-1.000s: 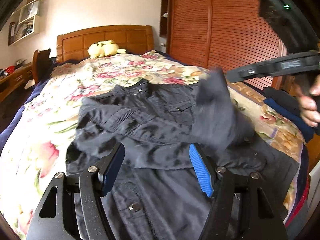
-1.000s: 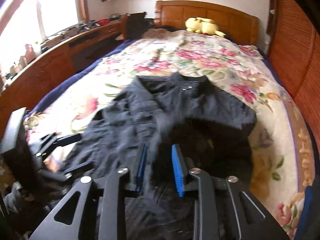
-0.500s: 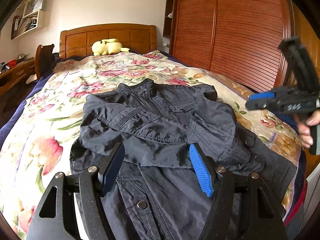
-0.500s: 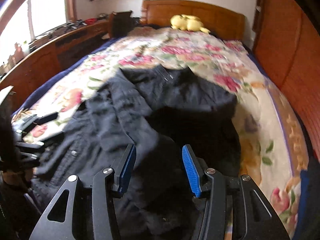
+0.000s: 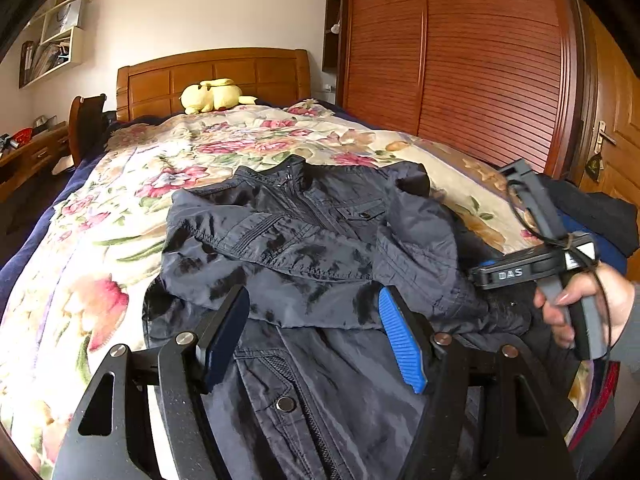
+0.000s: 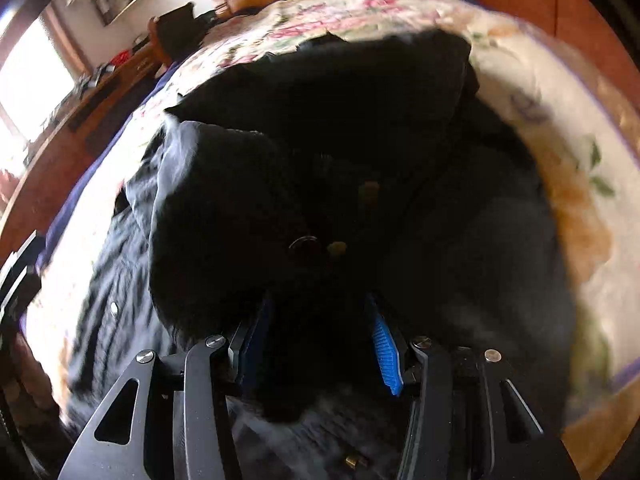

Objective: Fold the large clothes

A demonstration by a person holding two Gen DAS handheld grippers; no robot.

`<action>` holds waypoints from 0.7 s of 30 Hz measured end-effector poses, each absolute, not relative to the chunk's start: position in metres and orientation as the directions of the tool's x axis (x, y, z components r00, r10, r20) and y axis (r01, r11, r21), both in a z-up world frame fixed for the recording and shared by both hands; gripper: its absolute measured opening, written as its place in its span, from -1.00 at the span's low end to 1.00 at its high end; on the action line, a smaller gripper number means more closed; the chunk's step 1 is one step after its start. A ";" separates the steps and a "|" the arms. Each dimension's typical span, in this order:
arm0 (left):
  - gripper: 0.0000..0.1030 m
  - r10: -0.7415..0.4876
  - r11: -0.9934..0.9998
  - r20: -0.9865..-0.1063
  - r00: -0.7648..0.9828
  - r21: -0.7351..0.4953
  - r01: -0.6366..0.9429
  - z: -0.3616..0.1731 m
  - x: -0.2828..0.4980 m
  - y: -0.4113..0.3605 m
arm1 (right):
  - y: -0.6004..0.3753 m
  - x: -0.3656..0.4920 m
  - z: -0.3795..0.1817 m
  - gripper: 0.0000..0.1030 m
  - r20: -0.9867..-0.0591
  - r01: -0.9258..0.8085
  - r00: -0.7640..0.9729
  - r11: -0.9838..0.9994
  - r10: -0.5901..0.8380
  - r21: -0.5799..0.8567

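Note:
A dark navy jacket lies front up on the floral bedspread, collar toward the headboard, both sleeves folded across its chest. My left gripper hovers open over the jacket's lower front, with nothing between its blue pads. In the left wrist view my right gripper, held by a hand, sits low at the jacket's right edge beside the folded sleeve. Its own blurred view has the right gripper open close above the dark jacket, the pads pressing on nothing.
A yellow plush toy rests against the wooden headboard. A slatted wardrobe lines the bed's right side, with dark clothes piled near it. A desk and chair stand to the left.
The right gripper let go of the right sleeve, which fell across the jacket's chest. The gripper opened, rolled and sank to the jacket's right edge. The left gripper stayed put.

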State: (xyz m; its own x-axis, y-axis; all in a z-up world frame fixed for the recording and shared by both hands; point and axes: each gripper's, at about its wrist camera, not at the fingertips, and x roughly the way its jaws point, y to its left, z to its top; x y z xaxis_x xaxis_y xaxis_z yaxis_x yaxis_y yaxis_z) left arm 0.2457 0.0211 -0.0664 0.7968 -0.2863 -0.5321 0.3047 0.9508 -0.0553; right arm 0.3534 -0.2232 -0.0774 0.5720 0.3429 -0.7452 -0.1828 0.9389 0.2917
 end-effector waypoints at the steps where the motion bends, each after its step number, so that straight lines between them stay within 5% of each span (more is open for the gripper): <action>1: 0.33 -0.285 0.952 -0.532 0.798 -0.056 0.302 -0.066 0.246 0.022 | -0.224 0.356 -0.078 -0.03 -0.741 -0.183 0.568 0.933 0.358 0.311; 8: 0.33 -0.267 0.959 -0.526 0.807 -0.061 0.277 -0.066 0.247 0.034 | -0.176 0.375 -0.073 -0.03 -0.695 -0.301 0.535 0.877 0.480 0.375; 21: 0.33 -0.262 0.961 -0.544 0.797 -0.070 0.268 -0.073 0.255 0.036 | -0.147 0.339 -0.036 -0.07 -0.612 -0.439 0.666 0.887 0.426 0.140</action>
State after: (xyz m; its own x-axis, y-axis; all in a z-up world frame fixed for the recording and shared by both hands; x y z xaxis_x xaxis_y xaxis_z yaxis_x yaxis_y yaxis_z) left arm 0.2555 0.0359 -0.0735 0.7974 -0.2621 -0.5435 0.2681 0.9608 -0.0699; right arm 0.3386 -0.1467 -0.0359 0.6661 0.4260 -0.6123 -0.4391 0.8875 0.1398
